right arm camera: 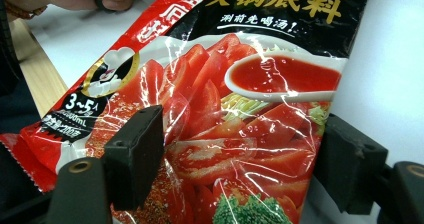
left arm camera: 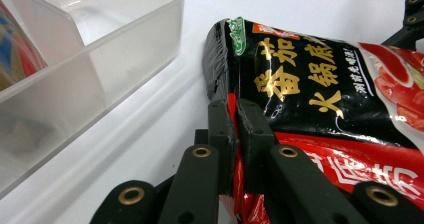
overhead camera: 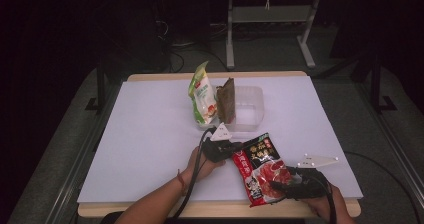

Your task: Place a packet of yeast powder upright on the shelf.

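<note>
Left gripper (overhead camera: 231, 149): jaws pinched nearly together on the left edge of the red-and-black soup-base packet (overhead camera: 261, 168). The left gripper view has the two black pads pressed flat against the packet's side seam, thin film caught between them, no gap to speak of.

Right gripper (overhead camera: 286, 183): jaws stand wide, one on each side of the packet's lower end. In the right gripper view the left pad sits against the packet's printed face near the red corner, the right pad at its far edge; whether both pads actually press on it, I cannot tell from here.

The packet (right arm camera: 235, 99) lies between the two grippers, near the front edge of the table, tilted, black top end pointing away from the person, red tomato picture toward the right hand. A spoon of red sauce and broccoli are printed on it.

Further out: clear plastic container (overhead camera: 246, 108) just beyond the left gripper, mid-table. A brown packet (overhead camera: 226, 101) stands upright inside it at its left end; a green-and-white bag (overhead camera: 201, 93) stands just beside that, at the container's left wall.

All of it rests on a white sheet (overhead camera: 150, 134) covering the table. Room behind is dark.
</note>
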`<state>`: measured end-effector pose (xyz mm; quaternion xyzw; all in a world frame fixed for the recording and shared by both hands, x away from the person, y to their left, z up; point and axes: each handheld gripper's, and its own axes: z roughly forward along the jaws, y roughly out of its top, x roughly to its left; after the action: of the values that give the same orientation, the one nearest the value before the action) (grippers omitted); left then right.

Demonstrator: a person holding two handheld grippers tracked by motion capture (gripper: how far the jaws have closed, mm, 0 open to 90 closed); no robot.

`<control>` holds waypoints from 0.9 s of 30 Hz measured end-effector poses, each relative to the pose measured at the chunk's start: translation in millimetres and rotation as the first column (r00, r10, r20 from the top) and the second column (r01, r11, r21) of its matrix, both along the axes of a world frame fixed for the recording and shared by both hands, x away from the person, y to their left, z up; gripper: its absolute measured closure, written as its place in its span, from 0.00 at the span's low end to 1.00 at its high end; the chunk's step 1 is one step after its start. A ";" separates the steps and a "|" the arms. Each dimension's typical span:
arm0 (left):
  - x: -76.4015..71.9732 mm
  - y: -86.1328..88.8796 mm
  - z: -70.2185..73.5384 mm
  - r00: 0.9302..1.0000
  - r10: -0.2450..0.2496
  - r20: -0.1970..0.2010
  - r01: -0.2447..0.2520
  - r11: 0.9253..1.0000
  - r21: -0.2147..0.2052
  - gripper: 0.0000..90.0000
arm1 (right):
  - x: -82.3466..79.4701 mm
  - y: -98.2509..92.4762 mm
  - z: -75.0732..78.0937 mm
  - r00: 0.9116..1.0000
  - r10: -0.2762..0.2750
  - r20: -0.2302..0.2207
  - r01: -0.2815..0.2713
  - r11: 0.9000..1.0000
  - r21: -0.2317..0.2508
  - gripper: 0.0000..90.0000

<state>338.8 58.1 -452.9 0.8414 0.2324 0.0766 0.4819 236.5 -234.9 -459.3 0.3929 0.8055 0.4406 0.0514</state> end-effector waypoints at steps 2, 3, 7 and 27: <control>0.7 1.4 0.0 1.000 0.000 -0.006 0.000 1.000 -0.012 0.96 | -0.4 0.0 0.3 1.000 0.001 0.005 -0.001 1.000 -0.005 0.28; 1.3 2.4 -0.1 1.000 0.002 -0.018 -0.002 1.000 -0.025 0.96 | -0.8 0.1 0.4 1.000 -0.001 0.005 0.001 1.000 -0.005 0.28; 5.8 8.3 0.1 0.998 0.033 -0.059 -0.038 0.997 -0.074 0.80 | -0.6 -3.1 0.6 1.000 -0.014 0.011 0.014 1.000 -0.004 0.39; 6.2 21.3 -5.3 0.952 -0.077 -0.295 0.075 0.997 -0.020 0.25 | -1.6 -7.7 1.5 0.999 -0.020 0.030 0.021 1.000 -0.024 0.63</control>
<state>345.0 79.5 -458.1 0.8496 0.2696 -0.0696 0.4479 234.9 -242.6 -457.8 0.3938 0.8059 0.4361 0.0724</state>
